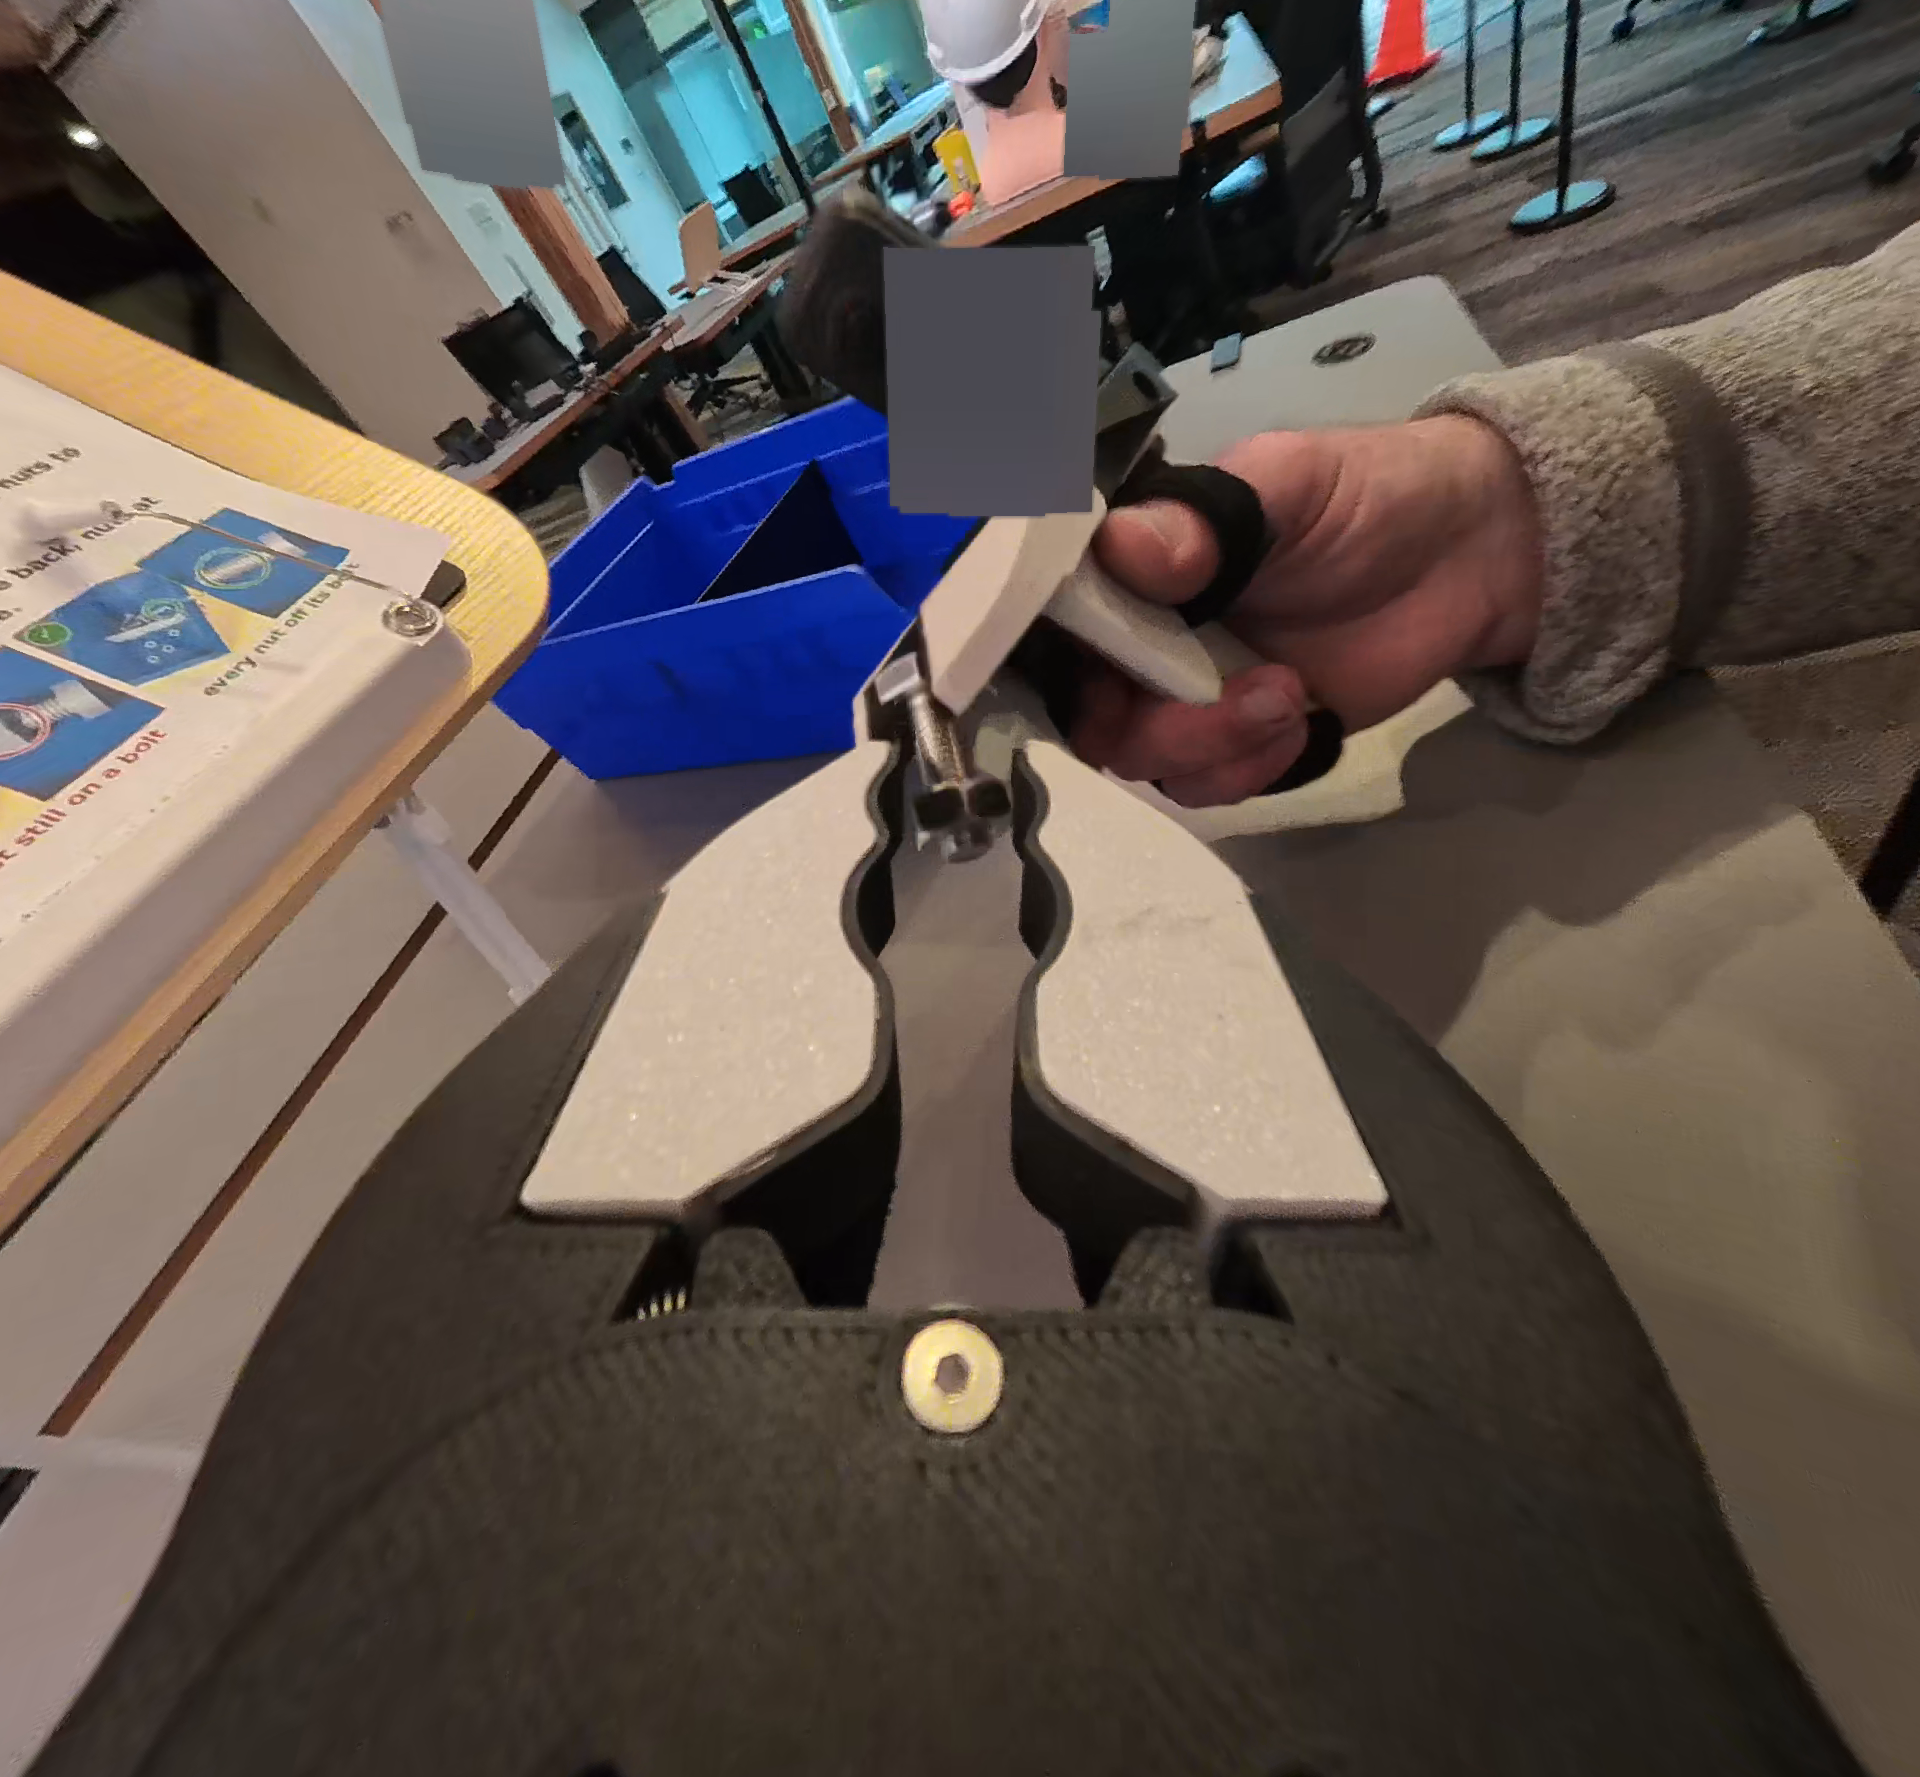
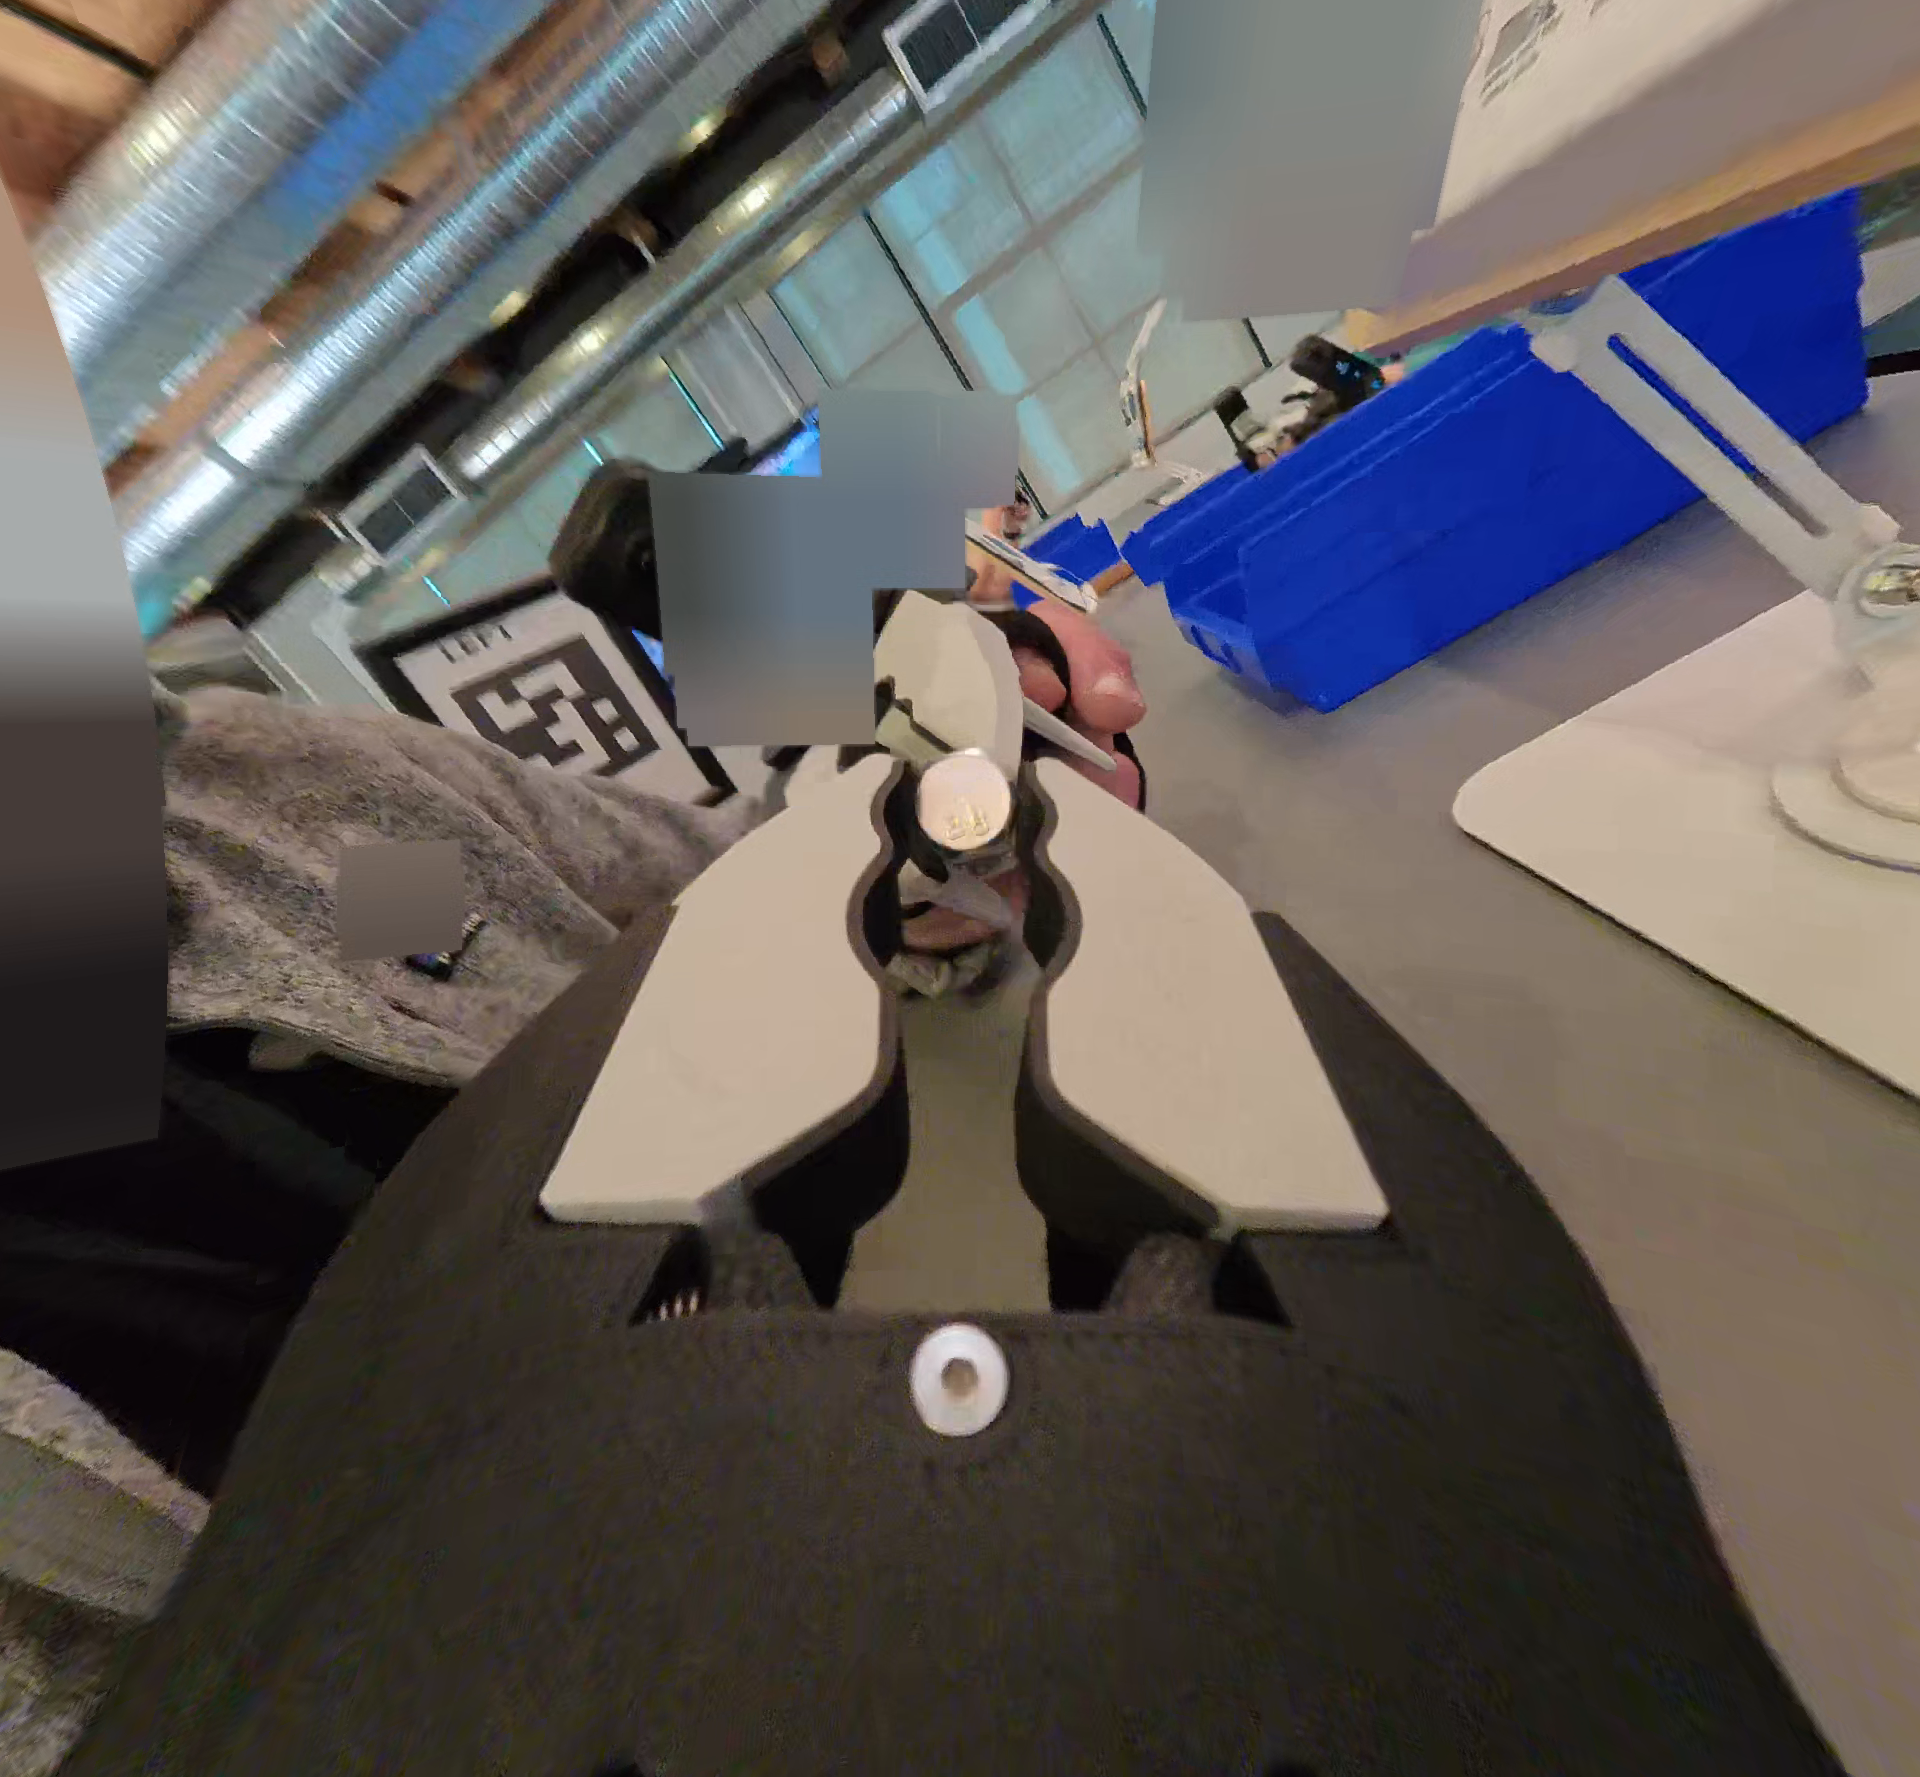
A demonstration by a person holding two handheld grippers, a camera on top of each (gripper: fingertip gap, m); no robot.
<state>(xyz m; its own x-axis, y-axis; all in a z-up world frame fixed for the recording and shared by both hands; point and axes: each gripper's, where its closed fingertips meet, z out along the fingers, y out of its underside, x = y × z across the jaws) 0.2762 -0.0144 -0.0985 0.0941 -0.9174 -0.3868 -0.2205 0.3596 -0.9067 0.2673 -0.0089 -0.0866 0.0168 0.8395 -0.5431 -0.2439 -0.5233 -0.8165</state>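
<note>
A steel bolt with a nut on its near end spans the gap between my two grippers, above the grey table. In the left wrist view my left gripper is shut on the nut at its fingertips. My right gripper, held by a hand, meets it from the far side at the bolt's head. In the right wrist view my right gripper is shut on the round-faced bolt head. The left gripper's white finger shows just behind it.
A blue bin stands just beyond the grippers, and more blue bins show in the right wrist view. A wooden board with a printed sheet rises at left on a white stand. A black-and-white marker board is nearby.
</note>
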